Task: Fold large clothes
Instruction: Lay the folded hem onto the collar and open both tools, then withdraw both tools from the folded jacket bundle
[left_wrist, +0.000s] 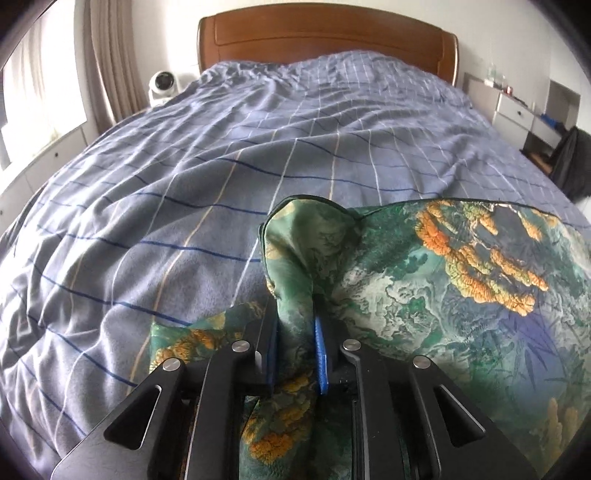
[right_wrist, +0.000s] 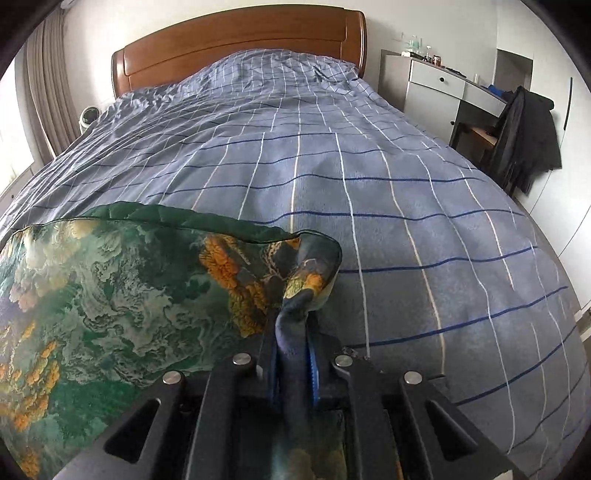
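A large green garment (left_wrist: 424, 295) printed with orange and white landscape shapes is held up over the foot of the bed. My left gripper (left_wrist: 295, 321) is shut on its left corner, with cloth bunched between the blue pads (left_wrist: 321, 354). The same garment (right_wrist: 122, 295) fills the lower left of the right wrist view. My right gripper (right_wrist: 291, 347) is shut on its right corner, with cloth pinched between the blue pads (right_wrist: 312, 373). The top hem runs stretched between the two grippers.
The bed carries a blue checked cover (left_wrist: 258, 147), also in the right wrist view (right_wrist: 369, 184), with a wooden headboard (left_wrist: 325, 37) at the far end. A white fan (left_wrist: 162, 86) stands at the far left. A grey desk (right_wrist: 443, 85) and a dark jacket on a chair (right_wrist: 524, 136) stand at the right.
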